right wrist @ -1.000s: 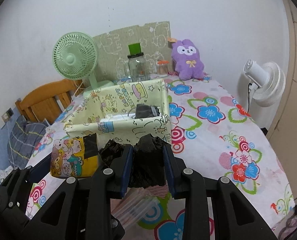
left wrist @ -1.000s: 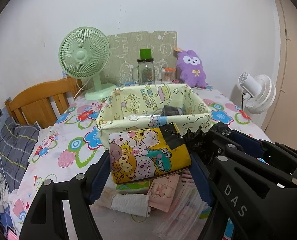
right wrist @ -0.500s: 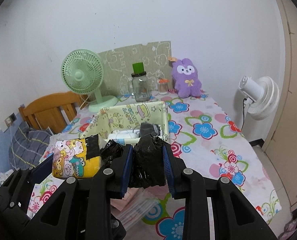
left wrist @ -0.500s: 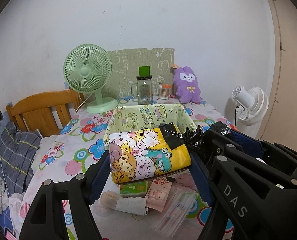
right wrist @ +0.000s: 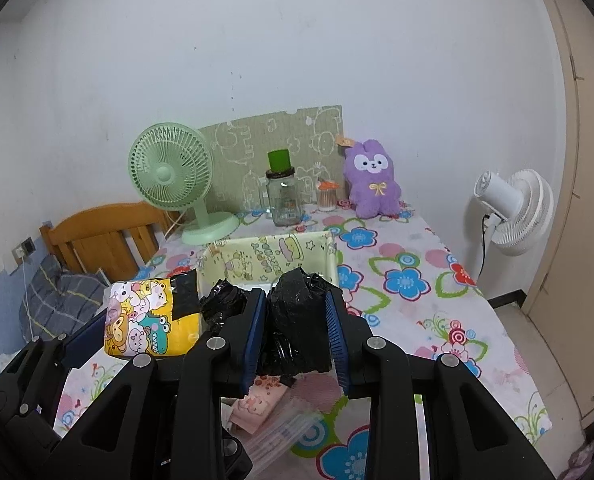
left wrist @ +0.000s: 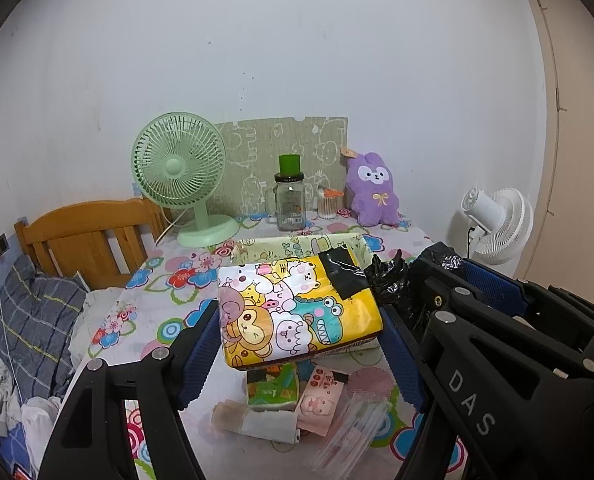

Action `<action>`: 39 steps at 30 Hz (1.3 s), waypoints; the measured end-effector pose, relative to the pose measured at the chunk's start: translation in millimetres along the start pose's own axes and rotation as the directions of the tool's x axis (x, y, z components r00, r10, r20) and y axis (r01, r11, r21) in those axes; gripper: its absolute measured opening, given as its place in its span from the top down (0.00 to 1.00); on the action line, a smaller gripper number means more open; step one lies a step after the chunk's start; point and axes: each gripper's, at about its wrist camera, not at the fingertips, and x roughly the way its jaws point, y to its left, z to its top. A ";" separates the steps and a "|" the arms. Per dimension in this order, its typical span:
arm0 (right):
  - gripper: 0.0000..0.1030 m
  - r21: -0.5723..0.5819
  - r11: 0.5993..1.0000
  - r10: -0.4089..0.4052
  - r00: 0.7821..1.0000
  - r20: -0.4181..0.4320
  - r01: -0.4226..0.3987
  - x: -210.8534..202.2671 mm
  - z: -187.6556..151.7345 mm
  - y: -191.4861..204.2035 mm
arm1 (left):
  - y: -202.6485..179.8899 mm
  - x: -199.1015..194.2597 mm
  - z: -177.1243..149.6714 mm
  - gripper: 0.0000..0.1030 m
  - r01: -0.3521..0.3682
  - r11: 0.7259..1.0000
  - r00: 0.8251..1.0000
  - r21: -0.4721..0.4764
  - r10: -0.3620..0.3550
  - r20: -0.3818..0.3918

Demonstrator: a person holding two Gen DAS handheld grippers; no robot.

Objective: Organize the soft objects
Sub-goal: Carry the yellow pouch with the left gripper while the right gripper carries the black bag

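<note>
Left gripper (left wrist: 301, 344) clamps the cartoon tissue pack (left wrist: 297, 312), right gripper (right wrist: 295, 334) pinches what looks like a black plastic bag (right wrist: 297, 320), both above the surface (right wrist: 417, 280).

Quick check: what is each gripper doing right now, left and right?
Left gripper: closed on the yellow cartoon tissue pack.
Right gripper: closed on the crumpled black plastic bag.

My 2 wrist cameras look forward and slightly down along their fingers, close above the table (left wrist: 165, 300). Both face the far wall and share the green fan (left wrist: 179, 168) (right wrist: 169, 172) and purple toy (left wrist: 371, 190) (right wrist: 373, 180).
</note>
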 end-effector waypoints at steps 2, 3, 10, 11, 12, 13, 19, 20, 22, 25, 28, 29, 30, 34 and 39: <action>0.67 0.002 1.000 0.005 1.000 0.003 -0.005 -0.3 2.0 0.4 | 0.4 0.1 2.4 0.25 -0.003 1.000 1.000 -0.001 0.003 0.003; 0.67 0.002 1.000 0.006 1.000 0.004 -0.006 0.1 3.3 0.6 | 0.5 0.4 3.0 0.25 -0.004 1.000 1.000 -0.002 0.004 0.005; 0.67 0.004 1.000 0.015 1.000 0.008 -0.015 6.5 11.2 1.3 | 2.7 5.6 9.9 0.25 -0.010 1.000 1.000 -0.006 0.010 0.011; 0.67 0.004 1.000 0.016 1.000 0.007 -0.016 8.0 12.2 1.4 | 2.9 7.3 11.1 0.25 -0.011 1.000 1.000 -0.006 0.011 0.012; 0.67 0.004 1.000 0.015 1.000 0.008 -0.015 10.1 13.7 1.6 | 3.0 7.5 11.7 0.25 -0.011 1.000 1.000 -0.007 0.012 0.012; 0.67 0.003 1.000 0.015 1.000 0.008 -0.015 11.9 15.1 2.0 | 3.3 9.7 13.2 0.25 -0.011 1.000 1.000 -0.007 0.011 0.012; 0.67 0.004 1.000 0.014 1.000 0.010 -0.014 20.9 21.5 2.5 | 5.6 18.5 20.4 0.25 -0.015 1.000 1.000 -0.004 0.015 0.015; 0.67 0.005 1.000 0.015 1.000 0.009 -0.015 23.0 23.1 2.8 | 6.2 20.9 21.8 0.25 -0.015 1.000 1.000 -0.004 0.015 0.015; 0.67 0.005 1.000 0.014 1.000 0.009 -0.014 25.0 24.3 2.8 | 7.2 23.8 23.8 0.25 -0.013 1.000 1.000 -0.005 0.013 0.014; 0.67 0.005 1.000 0.014 1.000 0.007 -0.014 33.8 30.6 3.1 | 9.5 31.5 28.2 0.25 -0.013 1.000 1.000 -0.008 0.013 0.010; 0.67 0.005 1.000 0.015 1.000 0.006 -0.015 36.9 32.5 3.1 | 10.7 35.7 30.3 0.25 -0.013 1.000 1.000 -0.008 0.013 0.010; 0.67 0.004 1.000 0.015 1.000 0.005 -0.015 40.6 34.5 3.3 | 11.2 38.6 31.7 0.25 -0.014 1.000 1.000 -0.009 0.014 0.009; 0.67 0.004 1.000 0.014 1.000 0.003 -0.014 43.5 36.3 3.4 | 11.4 38.1 30.4 0.25 -0.013 1.000 1.000 -0.009 0.013 0.008; 0.67 0.003 1.000 0.013 1.000 -0.004 -0.013 56.1 40.6 4.0 | 14.4 50.1 35.2 0.25 -0.016 1.000 1.000 -0.011 0.016 0.001; 0.67 0.000 1.000 0.010 1.000 -0.013 -0.010 68.6 42.9 3.8 | 18.2 64.9 39.4 0.25 -0.021 1.000 1.000 -0.017 0.021 -0.010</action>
